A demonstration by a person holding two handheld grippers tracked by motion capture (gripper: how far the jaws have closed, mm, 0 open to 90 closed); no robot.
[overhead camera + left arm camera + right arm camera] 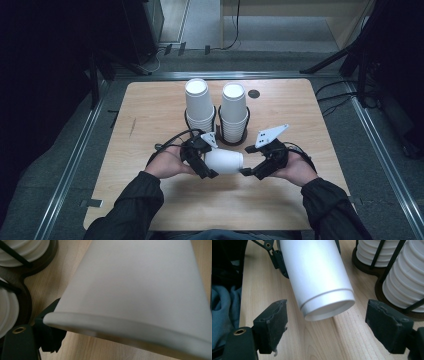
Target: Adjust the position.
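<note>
1. High view: a wooden table on grey flooring is seen; a white cup is held level at its rim end by the left gripper, base toward the right gripper.
2. Left gripper view: the cup is clamped at its rim.
3. Right gripper view: the cup base is seen between parted jaws, untouched.

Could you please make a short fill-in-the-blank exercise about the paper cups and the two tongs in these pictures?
1. The single cup between the two tongs is held by the ____ tongs.
2. The pads of the right tongs stand ____, not touching the cup's base.
3. At the far side of the table, the holder keeps ____ stacks of cups.
4. The colour of the cups is ____.

Missing words: left; open; two; white
</note>
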